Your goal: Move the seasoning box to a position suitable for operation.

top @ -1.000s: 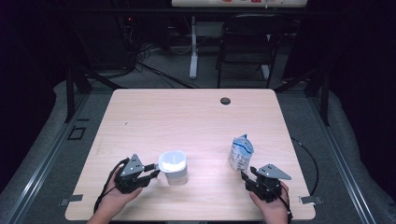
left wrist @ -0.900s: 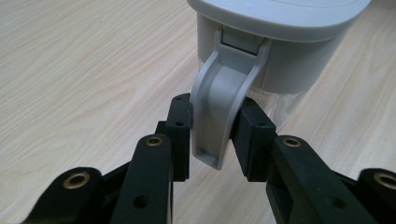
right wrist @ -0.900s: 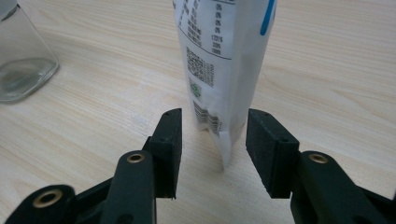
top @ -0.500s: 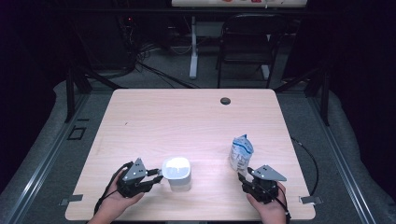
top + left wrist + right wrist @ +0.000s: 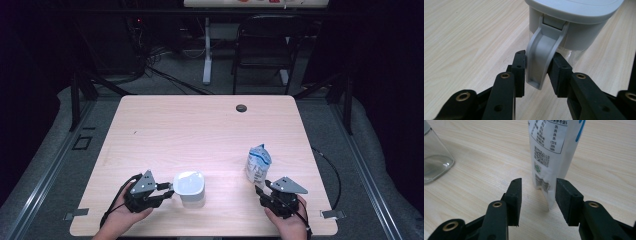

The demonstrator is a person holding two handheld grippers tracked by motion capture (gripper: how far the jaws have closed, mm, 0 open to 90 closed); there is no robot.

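Near the table's [image 5: 150, 130] front edge, left gripper [image 5: 537, 72] clamped on the grey handle [image 5: 541, 57] of a white-lidded clear pitcher [image 5: 189, 187] standing just ahead. Farther right, right gripper [image 5: 537, 195] released, jaws apart around the lower edge of an upright white printed pouch [image 5: 554, 152]; cannot tell whether touching.
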